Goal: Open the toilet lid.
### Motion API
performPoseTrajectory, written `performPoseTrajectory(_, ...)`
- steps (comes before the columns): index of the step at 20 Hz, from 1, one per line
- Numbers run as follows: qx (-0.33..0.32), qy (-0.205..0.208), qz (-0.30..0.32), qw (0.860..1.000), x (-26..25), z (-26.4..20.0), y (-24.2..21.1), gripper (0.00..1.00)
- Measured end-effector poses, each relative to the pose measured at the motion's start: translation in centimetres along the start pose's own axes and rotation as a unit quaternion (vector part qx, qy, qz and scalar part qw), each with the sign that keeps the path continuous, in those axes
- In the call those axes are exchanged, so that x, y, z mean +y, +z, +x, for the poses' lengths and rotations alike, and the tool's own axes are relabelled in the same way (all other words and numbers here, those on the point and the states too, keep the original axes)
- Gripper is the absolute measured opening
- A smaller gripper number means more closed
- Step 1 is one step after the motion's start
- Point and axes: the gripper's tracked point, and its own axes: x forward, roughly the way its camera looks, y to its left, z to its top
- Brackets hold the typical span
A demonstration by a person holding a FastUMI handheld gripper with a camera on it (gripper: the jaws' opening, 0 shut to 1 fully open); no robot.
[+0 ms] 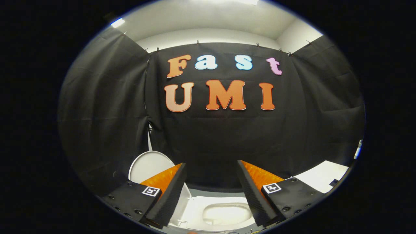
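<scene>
The gripper hangs above the toilet with its two fingers spread wide apart and nothing between them — released, pressing on no object. Each finger carries a small square marker on its upper block. Between and just below the fingertips lies the open bowl, pale and glossy inside, ringed by the white seat, which lies flat. The toilet lid is already raised: it stands upright, leaning back at the rear left of the toilet, its rounded white face turned toward the camera, and the left finger overlaps its lower part in the view; whether they touch cannot be told. A thin white strip runs up from behind the lid against the dark cloth wall, which closes the booth beyond the fingers on three sides. Past the right finger, a flat white surface sits beside the toilet, with a small dark object at its near corner — too small to identify. Above the cloth, a pale ceiling shows with a bright light.
</scene>
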Motion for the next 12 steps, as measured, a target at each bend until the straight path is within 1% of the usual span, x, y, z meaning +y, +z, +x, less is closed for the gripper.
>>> performPoseTrajectory(5,-0.009,0.017,0.001,1.0,0.4,-0.2,0.8,0.98)
performPoseTrajectory(8,-0.008,0.011,-0.002,1.0,-0.4,-0.5,0.7,0.96)
performPoseTrajectory(12,-0.016,0.016,0.007,1.0,-0.4,-0.6,1.4,0.96)
